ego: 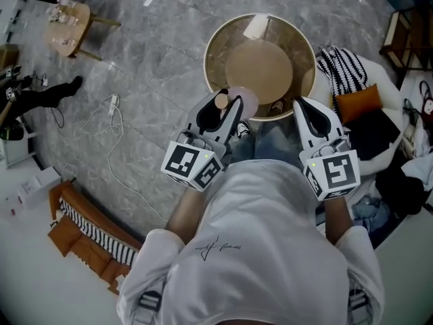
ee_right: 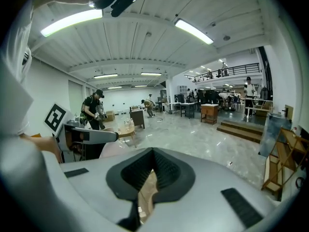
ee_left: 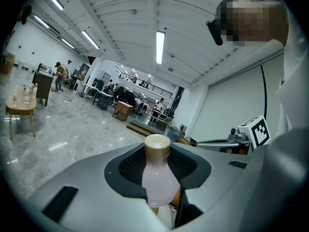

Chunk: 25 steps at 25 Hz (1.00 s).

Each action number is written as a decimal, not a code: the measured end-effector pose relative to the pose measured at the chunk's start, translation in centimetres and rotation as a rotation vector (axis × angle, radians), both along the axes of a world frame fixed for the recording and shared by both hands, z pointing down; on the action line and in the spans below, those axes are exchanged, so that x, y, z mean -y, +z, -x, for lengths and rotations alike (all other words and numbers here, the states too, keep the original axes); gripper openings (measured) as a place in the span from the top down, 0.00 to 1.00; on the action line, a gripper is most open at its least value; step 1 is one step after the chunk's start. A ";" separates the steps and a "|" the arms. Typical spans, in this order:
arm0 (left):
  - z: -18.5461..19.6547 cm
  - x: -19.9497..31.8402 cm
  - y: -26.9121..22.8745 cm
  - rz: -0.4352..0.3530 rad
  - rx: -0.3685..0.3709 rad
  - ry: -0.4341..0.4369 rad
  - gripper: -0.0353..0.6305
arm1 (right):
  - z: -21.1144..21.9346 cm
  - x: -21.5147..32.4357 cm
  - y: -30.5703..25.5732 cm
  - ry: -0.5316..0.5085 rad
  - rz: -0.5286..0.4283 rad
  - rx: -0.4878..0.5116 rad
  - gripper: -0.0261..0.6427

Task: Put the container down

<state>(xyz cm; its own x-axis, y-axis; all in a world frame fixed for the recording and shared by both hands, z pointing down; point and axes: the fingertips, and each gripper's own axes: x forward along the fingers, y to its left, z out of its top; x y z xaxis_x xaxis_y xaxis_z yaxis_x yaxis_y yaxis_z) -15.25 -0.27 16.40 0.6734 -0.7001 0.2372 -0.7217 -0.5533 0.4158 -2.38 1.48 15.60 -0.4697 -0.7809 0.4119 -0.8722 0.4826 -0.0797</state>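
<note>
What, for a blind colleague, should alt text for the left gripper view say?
The left hand-held gripper is shut on a pale pink plastic bottle with a tan cap. Beyond it, a bright hall with a grey floor.

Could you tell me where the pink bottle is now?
Head view: pink bottle held in the left hand-held gripper, by the round table's near rim.

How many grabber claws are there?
2. The left gripper holds a pink bottle by the round table's edge; the right gripper, beside it, is shut on nothing.
</note>
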 end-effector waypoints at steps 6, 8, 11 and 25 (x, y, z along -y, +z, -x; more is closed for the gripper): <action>-0.9 1.4 1.1 0.037 -0.005 0.000 0.73 | -0.4 1.2 0.5 0.009 -0.019 0.070 0.94; -1.3 1.7 1.5 0.045 -0.001 -0.001 0.73 | -0.7 1.5 0.1 0.003 -0.067 0.083 0.94; -1.8 2.1 2.0 0.057 0.002 0.007 0.73 | -0.7 2.1 0.4 -0.010 -0.073 0.089 0.94; -4.6 4.1 5.3 0.121 0.047 0.019 0.73 | -3.4 4.7 3.3 0.000 -0.018 0.126 0.94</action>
<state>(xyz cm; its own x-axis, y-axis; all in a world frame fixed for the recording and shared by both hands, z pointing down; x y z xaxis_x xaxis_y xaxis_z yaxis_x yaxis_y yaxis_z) -10.67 -4.39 21.71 0.6721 -0.6519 0.3511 -0.7322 -0.5145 0.4463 0.98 -3.22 18.92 -0.5168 -0.7876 0.3355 -0.8559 0.4849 -0.1800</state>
